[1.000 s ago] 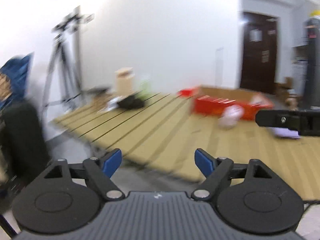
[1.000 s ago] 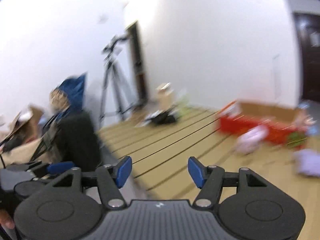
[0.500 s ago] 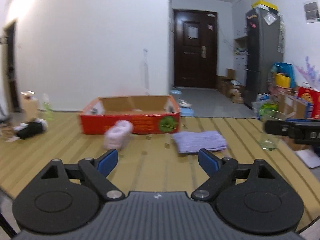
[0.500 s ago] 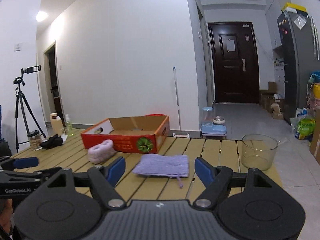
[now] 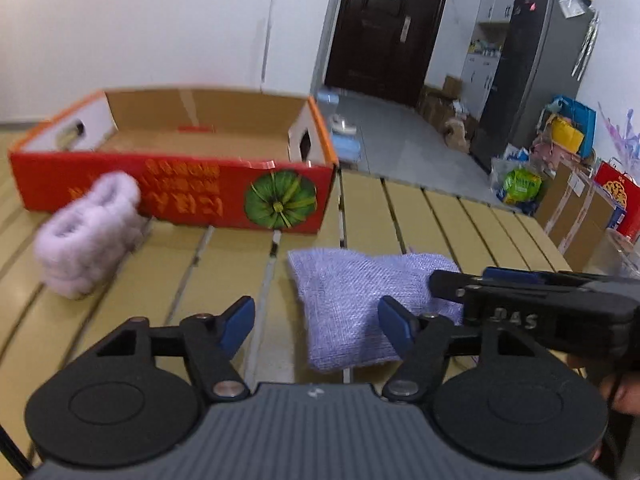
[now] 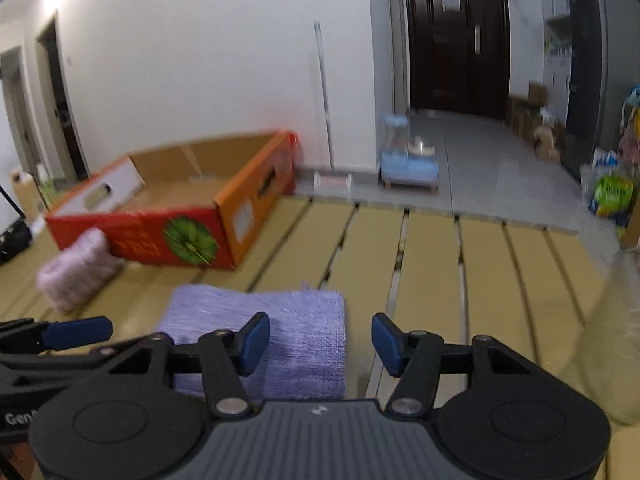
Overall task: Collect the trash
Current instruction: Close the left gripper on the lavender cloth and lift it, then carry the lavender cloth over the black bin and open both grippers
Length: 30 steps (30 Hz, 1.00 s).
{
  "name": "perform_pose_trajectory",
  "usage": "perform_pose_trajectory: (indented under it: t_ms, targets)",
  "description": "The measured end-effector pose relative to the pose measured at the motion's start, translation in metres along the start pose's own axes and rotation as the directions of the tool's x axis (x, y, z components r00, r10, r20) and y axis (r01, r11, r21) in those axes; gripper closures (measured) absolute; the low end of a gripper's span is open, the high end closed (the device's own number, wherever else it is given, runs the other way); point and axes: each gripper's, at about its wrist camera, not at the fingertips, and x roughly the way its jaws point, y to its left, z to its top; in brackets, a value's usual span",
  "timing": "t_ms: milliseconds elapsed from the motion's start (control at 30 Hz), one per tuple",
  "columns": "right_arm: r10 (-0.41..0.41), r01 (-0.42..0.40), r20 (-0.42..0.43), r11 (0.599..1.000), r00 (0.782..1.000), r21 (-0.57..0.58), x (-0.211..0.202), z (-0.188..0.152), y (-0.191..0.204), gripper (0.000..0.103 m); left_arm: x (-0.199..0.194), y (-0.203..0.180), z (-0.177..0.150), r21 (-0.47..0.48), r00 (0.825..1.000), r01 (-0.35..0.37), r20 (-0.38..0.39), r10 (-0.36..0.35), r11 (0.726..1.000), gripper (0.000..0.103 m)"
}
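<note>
A folded lilac cloth lies on the slatted wooden table, also in the right wrist view. A fluffy pink slipper lies left of it, against an open red cardboard box with a green pumpkin picture; both show in the right wrist view, the slipper and the box. My left gripper is open and empty, just short of the cloth. My right gripper is open and empty over the cloth's right edge; it shows from the side in the left wrist view.
A clear glass bowl stands on the table at the right. Beyond the table's far edge are a blue pet feeder, a dark door, a grey fridge and bags and boxes on the floor.
Both grippers have swung from the left end of the table to face the box and moved closer and lower, down to the lilac cloth. Both stay open.
</note>
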Motion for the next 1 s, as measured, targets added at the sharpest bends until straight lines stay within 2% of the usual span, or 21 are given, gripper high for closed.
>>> perform_pose_trajectory:
  t_ms: [67,100,133,167,233,300,400,600,700,833,1000]
  targets:
    - [-0.003,0.003,-0.025,1.0,1.0,0.009,0.015,0.0,-0.002,0.049,0.012,0.004,0.001,-0.015,0.999,0.025,-0.034,-0.026,1.0,0.036]
    - [0.002,-0.001,-0.029,1.0,1.0,0.015,0.019,-0.002,-0.003,0.052,0.016,0.005,0.002,-0.018,0.999,0.032,-0.043,-0.033,0.999,0.042]
    - [0.009,-0.008,-0.034,1.0,0.999,0.018,0.024,-0.002,-0.003,0.061,0.019,0.006,0.001,-0.022,0.998,0.044,-0.053,-0.045,0.999,0.055]
    - [0.012,-0.012,-0.041,1.0,0.999,0.016,0.027,-0.004,-0.002,0.066,0.023,0.007,0.001,-0.024,0.995,0.064,-0.071,-0.066,0.998,0.061]
    - [0.007,-0.007,-0.043,1.0,0.999,-0.001,0.031,-0.007,0.0,0.074,0.026,0.005,-0.002,-0.005,0.994,0.079,-0.08,-0.079,0.997,0.081]
    - [-0.006,0.006,-0.039,1.0,0.999,-0.007,0.032,-0.008,0.001,0.077,0.027,0.003,-0.003,0.003,0.993,0.088,-0.086,-0.087,0.996,0.089]
    - [-0.017,0.016,-0.038,1.0,0.999,-0.011,0.032,-0.009,0.004,0.079,0.026,0.002,-0.001,-0.012,0.99,0.098,-0.098,-0.098,0.995,0.092]
    - [-0.041,0.04,-0.006,0.997,0.999,-0.065,0.026,-0.015,0.018,0.096,0.021,-0.004,0.003,-0.004,0.991,0.086,-0.1,-0.086,0.996,0.094]
    - [-0.03,0.03,0.011,0.998,0.999,-0.046,0.016,-0.015,0.023,0.099,0.007,-0.005,0.007,-0.001,0.993,0.087,-0.078,-0.087,0.996,0.095]
    - [-0.011,0.014,0.061,0.999,0.998,-0.049,-0.018,-0.012,0.031,0.099,-0.03,-0.006,0.008,0.002,0.995,0.093,-0.037,-0.093,0.996,0.095]
    - [0.055,-0.044,0.162,0.996,0.985,-0.075,-0.095,-0.018,0.055,0.099,-0.103,-0.002,-0.008,0.023,0.994,0.104,0.031,-0.104,0.994,0.095]
